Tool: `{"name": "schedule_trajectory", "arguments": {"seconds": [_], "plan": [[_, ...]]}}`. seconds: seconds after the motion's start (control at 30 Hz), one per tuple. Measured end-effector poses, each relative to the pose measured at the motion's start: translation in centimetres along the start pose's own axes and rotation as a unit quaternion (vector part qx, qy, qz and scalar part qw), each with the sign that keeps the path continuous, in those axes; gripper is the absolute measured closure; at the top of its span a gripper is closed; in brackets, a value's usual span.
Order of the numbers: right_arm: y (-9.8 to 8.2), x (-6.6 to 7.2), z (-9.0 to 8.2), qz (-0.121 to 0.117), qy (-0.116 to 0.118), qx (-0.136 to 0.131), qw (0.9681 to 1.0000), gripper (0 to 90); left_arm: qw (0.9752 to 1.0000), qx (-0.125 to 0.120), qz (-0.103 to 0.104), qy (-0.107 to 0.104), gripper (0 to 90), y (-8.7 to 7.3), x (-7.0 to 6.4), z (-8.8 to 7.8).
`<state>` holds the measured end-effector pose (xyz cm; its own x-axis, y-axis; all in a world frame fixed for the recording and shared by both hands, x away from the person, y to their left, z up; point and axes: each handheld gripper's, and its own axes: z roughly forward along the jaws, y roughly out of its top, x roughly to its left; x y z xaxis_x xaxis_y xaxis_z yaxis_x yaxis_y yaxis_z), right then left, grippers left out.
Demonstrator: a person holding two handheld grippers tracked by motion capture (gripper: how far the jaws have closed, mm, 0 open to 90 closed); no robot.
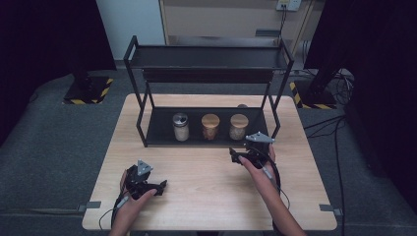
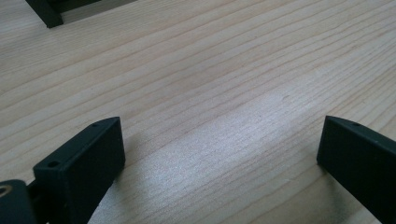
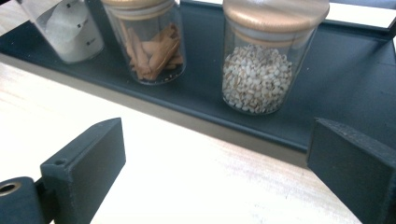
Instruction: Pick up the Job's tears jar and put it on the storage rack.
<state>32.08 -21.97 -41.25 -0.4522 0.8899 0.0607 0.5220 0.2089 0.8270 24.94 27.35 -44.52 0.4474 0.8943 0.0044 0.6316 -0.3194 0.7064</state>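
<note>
Nearest the person, the left gripper (image 1: 160, 187) rests low over the bare wooden table (image 1: 206, 196), its jaws spread wide with nothing but wood grain between them. Further in and to the right, the right gripper (image 1: 235, 156) is held just short of the front lip of a black metal rack (image 1: 206, 142), jaws likewise wide apart and empty, aimed at the lower shelf. On that shelf stand three small jars in a row. Closest to the right gripper is the grain jar (image 3: 261, 70): clear glass, upright, wooden lid, filled with pale round grains. Beside it is the middle jar (image 3: 149, 46), same make, holding tan sticks. At the far left is the shaker jar (image 1: 181, 127), metal-capped, with white contents. Handling, as judged: the grain jar is rigid, smooth-walled and breakable, moderately heavy for its size, likely to slip under a light pinch. Best hold is across the glass body below the lid, jaws level, not on the lid itself, which may lift off. The upper shelf (image 1: 206, 56) of the rack limits lifting room, so it would be drawn out forward.
</note>
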Motion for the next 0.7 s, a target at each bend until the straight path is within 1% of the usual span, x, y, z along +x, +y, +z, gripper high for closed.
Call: {"name": "schedule_trajectory", "arguments": {"seconds": [0.3,0.43,0.57,0.7], "plan": [[-1.3,0.2,-1.5,-0.003,0.015,-0.001,0.9999,4.9,1.0000,0.000,0.000,0.000,0.0,0.0,0.0,0.0],[-2.0,0.4,-2.4,-0.014,0.018,-0.001,0.9997,4.8,1.0000,0.000,0.000,0.000,0.0,0.0,0.0,0.0],[-2.6,0.4,-3.0,-0.020,0.023,0.010,0.9995,4.6,1.0000,0.000,0.000,0.000,0.0,0.0,0.0,0.0],[-3.1,0.2,-3.1,-0.024,0.028,0.020,0.9991,4.5,1.0000,0.000,0.000,0.000,0.0,0.0,0.0,0.0]]}}
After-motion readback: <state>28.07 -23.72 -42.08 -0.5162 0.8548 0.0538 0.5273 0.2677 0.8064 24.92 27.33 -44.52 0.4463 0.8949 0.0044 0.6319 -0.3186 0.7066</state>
